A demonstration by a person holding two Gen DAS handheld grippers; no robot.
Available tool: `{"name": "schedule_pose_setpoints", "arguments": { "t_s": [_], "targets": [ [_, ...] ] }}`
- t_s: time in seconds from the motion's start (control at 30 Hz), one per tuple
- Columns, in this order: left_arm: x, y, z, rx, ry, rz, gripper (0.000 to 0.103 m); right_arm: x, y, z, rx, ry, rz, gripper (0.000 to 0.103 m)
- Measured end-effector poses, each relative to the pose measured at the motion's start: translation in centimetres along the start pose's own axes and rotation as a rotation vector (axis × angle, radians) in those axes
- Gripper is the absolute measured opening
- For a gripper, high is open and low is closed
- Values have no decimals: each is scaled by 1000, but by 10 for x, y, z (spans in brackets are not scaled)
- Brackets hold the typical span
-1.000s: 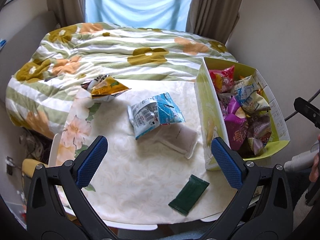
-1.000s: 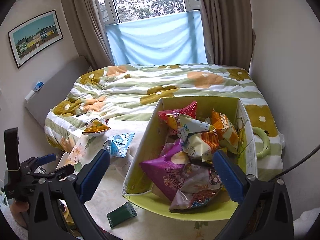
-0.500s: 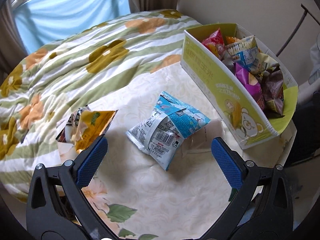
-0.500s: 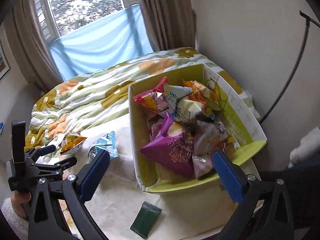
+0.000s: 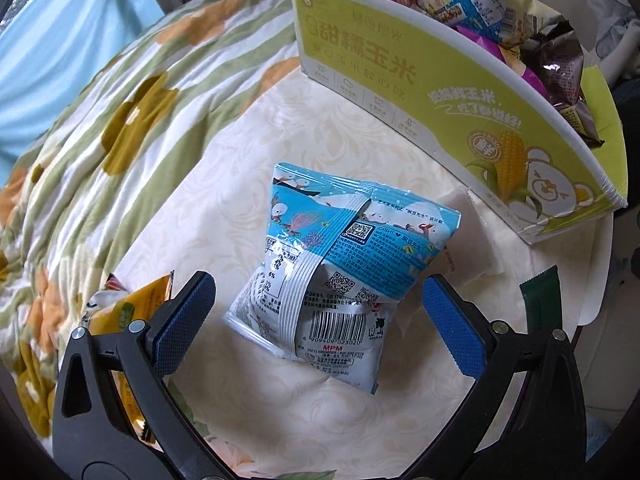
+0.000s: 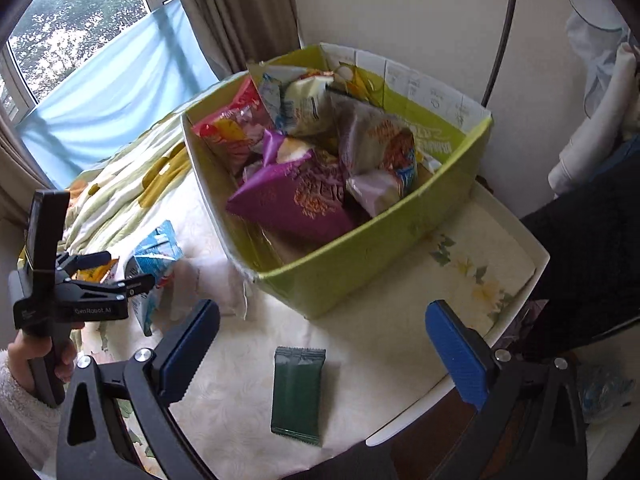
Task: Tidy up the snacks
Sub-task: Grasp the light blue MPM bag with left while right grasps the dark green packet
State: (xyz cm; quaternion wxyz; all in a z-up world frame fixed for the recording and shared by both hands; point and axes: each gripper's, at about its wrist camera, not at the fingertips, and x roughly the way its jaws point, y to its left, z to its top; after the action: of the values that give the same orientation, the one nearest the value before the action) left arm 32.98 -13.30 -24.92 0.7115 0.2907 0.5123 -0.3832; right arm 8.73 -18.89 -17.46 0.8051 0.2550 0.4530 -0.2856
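Note:
A blue and white snack bag (image 5: 340, 264) lies on the cream tablecloth, its near end between the wide-apart fingers of my open left gripper (image 5: 318, 328). That left gripper (image 6: 116, 270) also shows in the right wrist view, beside the same blue bag (image 6: 154, 256). A yellow-green cardboard box (image 5: 460, 92) full of snack bags stands to the right; in the right wrist view the box (image 6: 400, 240) holds a purple bag (image 6: 296, 200). My open right gripper (image 6: 320, 344) hovers over a dark green packet (image 6: 298, 390) near the table's front edge. A yellow snack bag (image 5: 124, 312) lies behind the left finger.
A flowered quilt (image 5: 120, 120) covers the bed beyond the table. A white flat packet (image 5: 468, 248) lies under the blue bag, near the box. The table's edge (image 6: 536, 264) runs close on the right, with a dark sleeve (image 6: 592, 248) beside it. A hand (image 6: 28, 356) holds the left gripper.
My left gripper has dropped closer to the blue bag, which now fills the space between its fingers. My right gripper has swung down towards the green packet at the table's front.

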Motion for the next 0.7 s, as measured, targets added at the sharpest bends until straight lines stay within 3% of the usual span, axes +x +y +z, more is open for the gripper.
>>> {"name": "schedule_pose_setpoints", "arguments": {
  "t_s": [0.27,0.43,0.6,0.7],
  "targets": [
    [29,1,4,34,19,-52,102,48,15,-52,39,87,-19,102],
    [37,4,1,17,22,-102,102,60,19,-68,24,97,-60,102],
    [36,9,-3,-6,7,-151,78,63,19,-76,15,100,-82,95],
    [32,5,-6,4,-4,-130,70,66,19,-79,7,108,-94,89]
  ]
}}
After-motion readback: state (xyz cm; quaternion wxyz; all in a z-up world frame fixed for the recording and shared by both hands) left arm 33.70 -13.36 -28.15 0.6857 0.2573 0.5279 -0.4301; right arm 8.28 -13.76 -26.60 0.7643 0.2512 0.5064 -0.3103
